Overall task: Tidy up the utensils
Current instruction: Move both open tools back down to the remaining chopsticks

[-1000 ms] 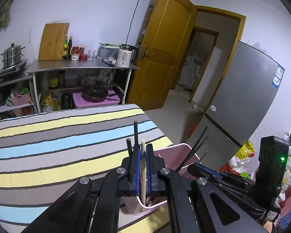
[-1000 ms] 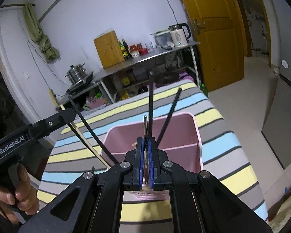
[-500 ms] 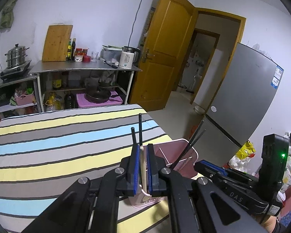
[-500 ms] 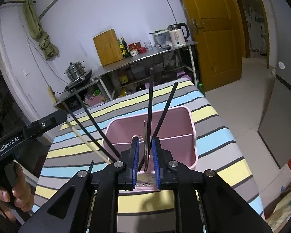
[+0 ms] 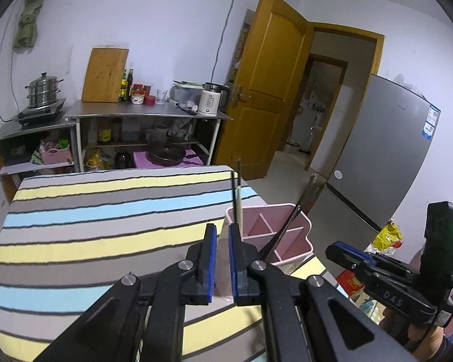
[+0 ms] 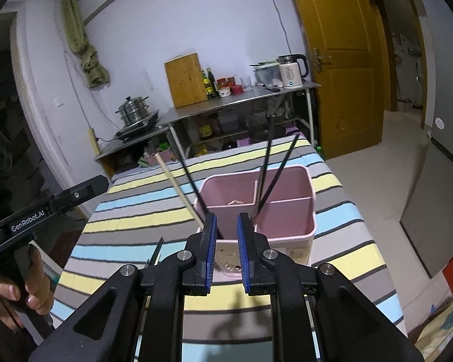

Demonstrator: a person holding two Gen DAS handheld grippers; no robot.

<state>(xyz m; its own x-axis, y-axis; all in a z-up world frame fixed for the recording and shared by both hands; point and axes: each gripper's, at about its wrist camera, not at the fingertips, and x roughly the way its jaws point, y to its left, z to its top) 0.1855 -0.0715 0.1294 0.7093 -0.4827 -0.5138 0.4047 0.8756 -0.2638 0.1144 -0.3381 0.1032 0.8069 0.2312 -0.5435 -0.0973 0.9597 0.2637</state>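
Note:
A pink divided utensil holder (image 6: 299,199) stands on the striped table; it also shows in the left wrist view (image 5: 290,238). A wooden chopstick (image 6: 178,187) and a black chopstick (image 6: 193,185) lean out of its left compartment. Black chopsticks (image 6: 274,169) and a thin metal utensil stand at its divider. My right gripper (image 6: 226,253) is open and empty, just short of the holder's near wall. My left gripper (image 5: 222,264) is open and empty beside the holder's left end, where the wooden and black chopsticks (image 5: 236,199) stand.
The striped tablecloth (image 5: 105,220) covers the table. A dark stick (image 6: 155,250) lies on the cloth left of my right gripper. A steel shelf (image 5: 148,114) with kettle, bottles and cutting board stands behind. A fridge (image 5: 386,163) and an open door are at the right.
Both grippers have opened and let go of the utensils, which now stand in the holder. Both have pulled back from the holder.

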